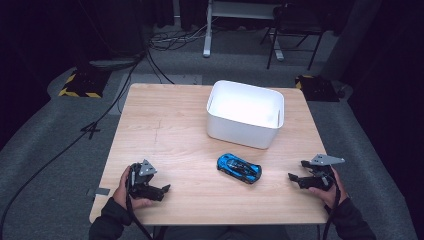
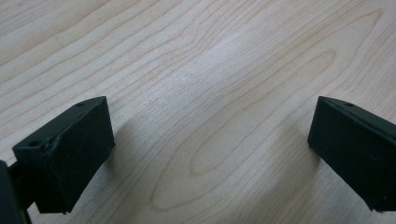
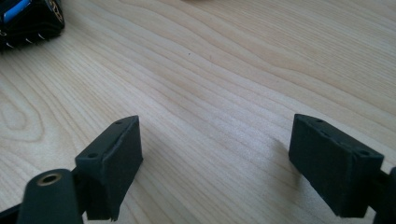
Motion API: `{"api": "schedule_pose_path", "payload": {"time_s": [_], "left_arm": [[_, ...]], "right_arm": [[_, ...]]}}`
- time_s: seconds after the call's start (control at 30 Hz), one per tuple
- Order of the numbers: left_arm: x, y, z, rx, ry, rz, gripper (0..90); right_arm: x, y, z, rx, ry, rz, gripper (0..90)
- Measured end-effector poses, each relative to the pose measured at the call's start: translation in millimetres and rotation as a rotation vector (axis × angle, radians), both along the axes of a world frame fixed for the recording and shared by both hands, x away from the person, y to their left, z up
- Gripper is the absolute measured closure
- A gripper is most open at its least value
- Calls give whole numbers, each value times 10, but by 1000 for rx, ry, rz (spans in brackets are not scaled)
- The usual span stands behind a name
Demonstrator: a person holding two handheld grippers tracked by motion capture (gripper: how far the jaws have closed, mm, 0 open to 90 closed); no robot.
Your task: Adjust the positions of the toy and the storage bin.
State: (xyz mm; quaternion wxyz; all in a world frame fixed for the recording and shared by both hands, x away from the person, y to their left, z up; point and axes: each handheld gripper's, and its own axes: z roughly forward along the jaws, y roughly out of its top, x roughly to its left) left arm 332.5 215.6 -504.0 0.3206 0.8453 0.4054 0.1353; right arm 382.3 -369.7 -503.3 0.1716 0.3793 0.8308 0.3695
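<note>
Resting on pale wood table – both grippers' jaws open, empty – dark room, perhaps carpeted.

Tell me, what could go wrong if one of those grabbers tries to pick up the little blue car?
1. The blue toy car sits on its wheels on smooth wood, so a nudge from one jaw might roll it away.
2. Both the left gripper and right gripper rest open, apart from the car, so a hurried reach could knock it.
3. The white bin stands close behind the car, so a gripper coming in high might bump its wall.
</note>
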Motion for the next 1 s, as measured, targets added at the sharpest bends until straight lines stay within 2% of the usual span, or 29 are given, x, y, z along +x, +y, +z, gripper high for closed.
{"api": "schedule_pose_path", "payload": {"time_s": [0.2,0.43,0.6,0.73,0.83,1.0], "left_arm": [[0,1,0,0,0,0,5],[0,1,0,-1,0,0,6],[-2,1,1,1,-2,1,7],[-5,-1,1,1,-2,5,6],[-5,-1,1,1,-2,5,6],[-4,-1,1,1,-2,4,6]], "right_arm": [[-2,12,-3,-5,-1,31,150],[-6,35,-1,-7,2,34,153],[-22,57,43,-46,38,100,153],[-58,169,25,-33,32,128,120],[-82,300,26,-40,38,183,103],[-111,561,12,-41,32,242,74]]}}
